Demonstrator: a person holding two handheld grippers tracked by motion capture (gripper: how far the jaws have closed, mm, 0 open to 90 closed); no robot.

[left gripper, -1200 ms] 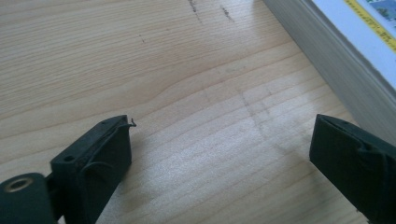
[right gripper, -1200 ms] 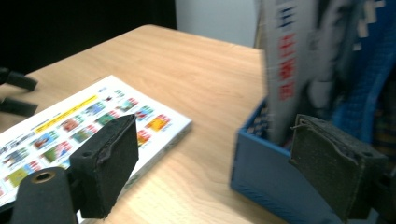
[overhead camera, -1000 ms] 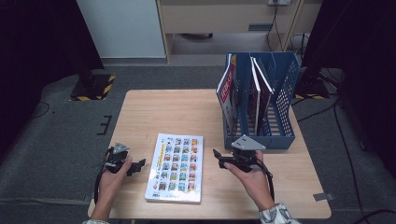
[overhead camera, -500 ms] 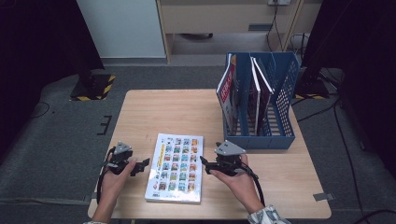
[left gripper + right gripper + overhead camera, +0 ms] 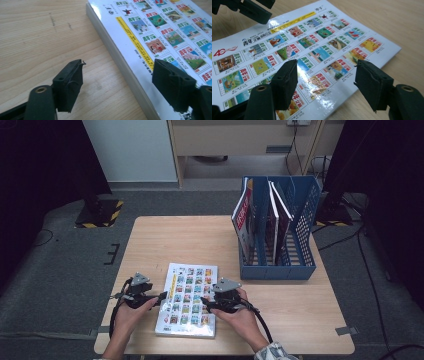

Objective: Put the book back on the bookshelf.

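Both hand-held grippers, left (image 5: pixel 161 296) and right (image 5: pixel 206 304), moved in on book (image 5: pixel 189 297) at lower centre, jaws narrowing yet spread, nothing pinched; grasp imminent.

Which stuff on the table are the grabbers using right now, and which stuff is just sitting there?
In use:
- picture-covered book, lying flat
- left gripper, jaws just closing, astride the book's edge, not yet pinching
- right gripper, jaws just closing, above the cover

Just sitting there:
- blue file rack
- books standing in it
- wooden table

book (image 5: pixel 160 37): far edge cropped | cover print (image 5: pixel 187 295): too small to read
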